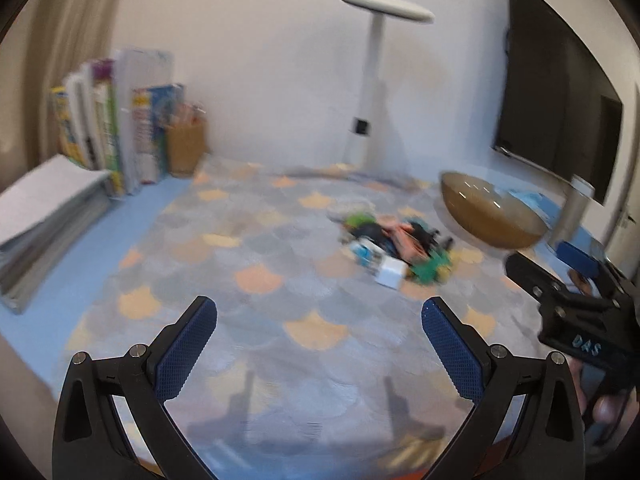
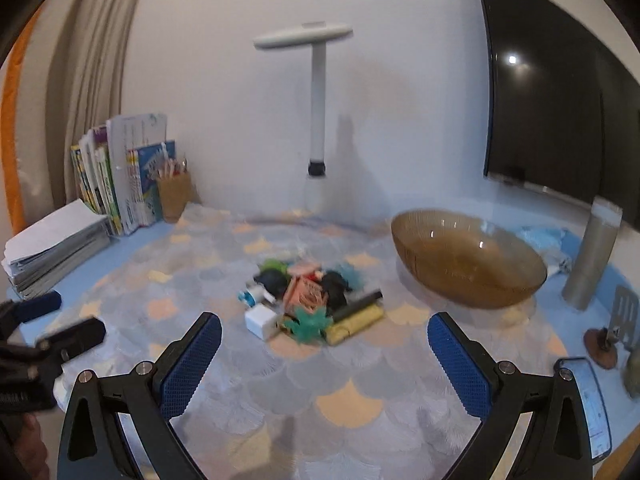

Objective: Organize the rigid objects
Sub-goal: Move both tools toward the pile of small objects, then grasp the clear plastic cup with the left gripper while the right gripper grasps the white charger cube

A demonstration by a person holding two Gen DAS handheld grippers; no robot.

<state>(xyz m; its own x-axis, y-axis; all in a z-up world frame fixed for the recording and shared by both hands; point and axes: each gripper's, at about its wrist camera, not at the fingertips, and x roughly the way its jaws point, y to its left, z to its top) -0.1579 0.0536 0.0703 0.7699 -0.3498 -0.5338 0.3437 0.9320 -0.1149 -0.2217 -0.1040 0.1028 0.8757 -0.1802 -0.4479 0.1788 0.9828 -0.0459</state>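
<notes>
Left gripper [image 1: 319, 344]: jaws wide apart, holding nothing
Right gripper [image 2: 325, 360]: jaws wide apart, holding nothing
Pile of small objects [image 2: 312, 304]: beside amber glass bowl [image 2: 468, 260]

Both views sit low over the surface [image 2: 352, 404], each looking forward between its own claw's fingers toward the back wall. The left wrist view stands further left and is blurred; the right claw [image 1: 560, 268] shows at its right edge. The right wrist view catches the left claw [image 2: 52, 320] at its left edge. Both share the pile of small things [image 2: 312, 300], the brown bowl [image 2: 468, 264] and the white lamp [image 2: 318, 120].
</notes>
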